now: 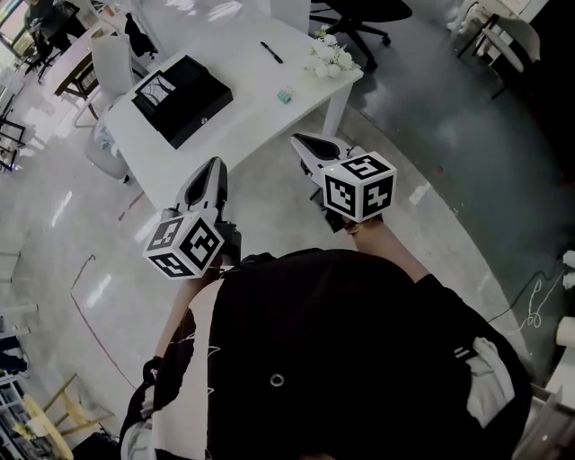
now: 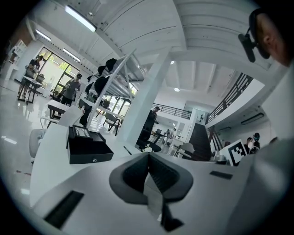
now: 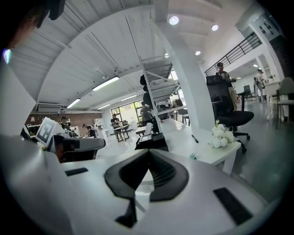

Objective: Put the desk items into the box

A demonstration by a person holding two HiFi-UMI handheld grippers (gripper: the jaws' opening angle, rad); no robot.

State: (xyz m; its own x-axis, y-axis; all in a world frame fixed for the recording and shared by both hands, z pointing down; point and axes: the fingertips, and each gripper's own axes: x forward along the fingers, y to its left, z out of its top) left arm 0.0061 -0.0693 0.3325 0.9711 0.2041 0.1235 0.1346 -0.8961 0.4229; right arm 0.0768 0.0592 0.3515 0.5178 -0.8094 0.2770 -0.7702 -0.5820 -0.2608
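A black box (image 1: 180,97) lies open on the left half of the white table (image 1: 243,112). A black pen (image 1: 271,52), a bunch of white flowers (image 1: 331,58) and a small green item (image 1: 287,94) lie on the right half. My left gripper (image 1: 216,164) and right gripper (image 1: 304,140) hover side by side at the table's near edge, both shut with nothing in them. The left gripper view shows its closed jaws (image 2: 148,155) pointing at the box (image 2: 87,148). In the right gripper view the closed jaws (image 3: 148,152) face the box (image 3: 151,140), pen (image 3: 195,138) and flowers (image 3: 223,135).
A black office chair (image 1: 359,18) stands behind the table's far right corner, and a white chair (image 1: 112,63) at its left end. Glossy floor surrounds the table. People stand and sit at other desks (image 2: 27,82) farther back in the hall.
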